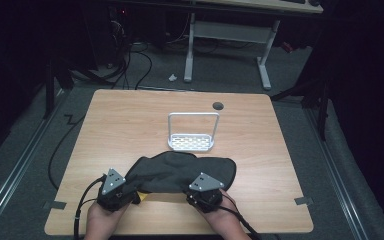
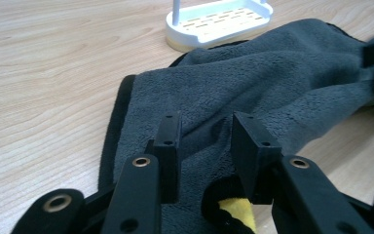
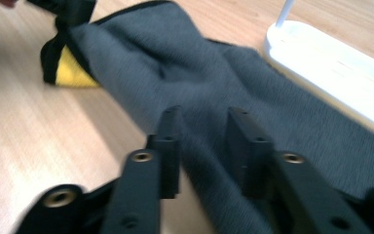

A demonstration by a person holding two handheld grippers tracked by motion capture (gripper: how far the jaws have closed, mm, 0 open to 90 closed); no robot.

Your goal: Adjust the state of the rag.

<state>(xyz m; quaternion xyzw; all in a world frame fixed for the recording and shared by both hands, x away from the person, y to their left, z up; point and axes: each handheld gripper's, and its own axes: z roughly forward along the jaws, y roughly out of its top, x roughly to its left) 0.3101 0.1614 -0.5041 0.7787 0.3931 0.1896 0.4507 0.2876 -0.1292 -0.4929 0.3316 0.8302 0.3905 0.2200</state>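
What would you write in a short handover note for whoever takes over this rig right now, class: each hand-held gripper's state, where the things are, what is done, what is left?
Left hand-held gripper: jaws parted around a raised fold at the near left edge of the dark grey fleece cloth with yellow underside; not visibly clamped.
Right hand-held gripper: jaws parted over the cloth's near right edge.
Cloth lies rumpled on the light wooden table, its far edge by the white perforated plastic rack with hoop handle.
Done: both grippers placed at the near edge.
Left: probably close, then fold or spread.

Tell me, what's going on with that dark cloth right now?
Both grippers, left and right, part-open over the near edge of the grey towel. Towel bunched, yellow underside showing. White rack just behind it.
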